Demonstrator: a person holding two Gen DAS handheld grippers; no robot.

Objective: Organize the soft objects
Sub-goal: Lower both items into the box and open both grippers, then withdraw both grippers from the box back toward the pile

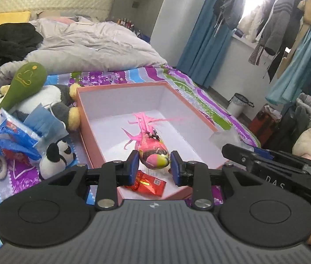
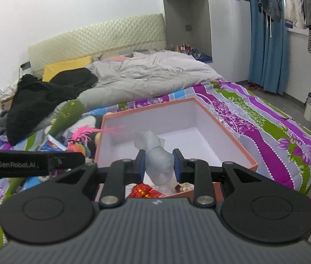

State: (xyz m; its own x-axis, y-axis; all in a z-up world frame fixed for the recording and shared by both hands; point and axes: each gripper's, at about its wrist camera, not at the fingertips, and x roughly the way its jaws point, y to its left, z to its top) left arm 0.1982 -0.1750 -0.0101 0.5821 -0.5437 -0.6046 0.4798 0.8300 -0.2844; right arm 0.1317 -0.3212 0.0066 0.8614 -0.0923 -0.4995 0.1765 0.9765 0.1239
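Note:
A pink box (image 1: 133,86) with a white inside lies open on the bed; it also shows in the right wrist view (image 2: 225,132). My left gripper (image 1: 154,169) is shut on a pink feathered toy bird (image 1: 153,151) and holds it over the box's near end. My right gripper (image 2: 158,165) is shut on a crumpled clear plastic bag (image 2: 157,156) above the box. A red foil packet (image 1: 150,183) lies on the box floor below both grippers, also seen in the right wrist view (image 2: 143,191). The bird (image 2: 78,140) shows left of the box there.
Left of the box lie a panda plush (image 1: 55,156), a penguin plush (image 1: 45,96), a green plush spoon (image 1: 21,83), a blue face mask (image 1: 43,123) and a blue packet (image 1: 12,138). A grey duvet (image 1: 93,44) and black clothes (image 1: 3,44) cover the far bed.

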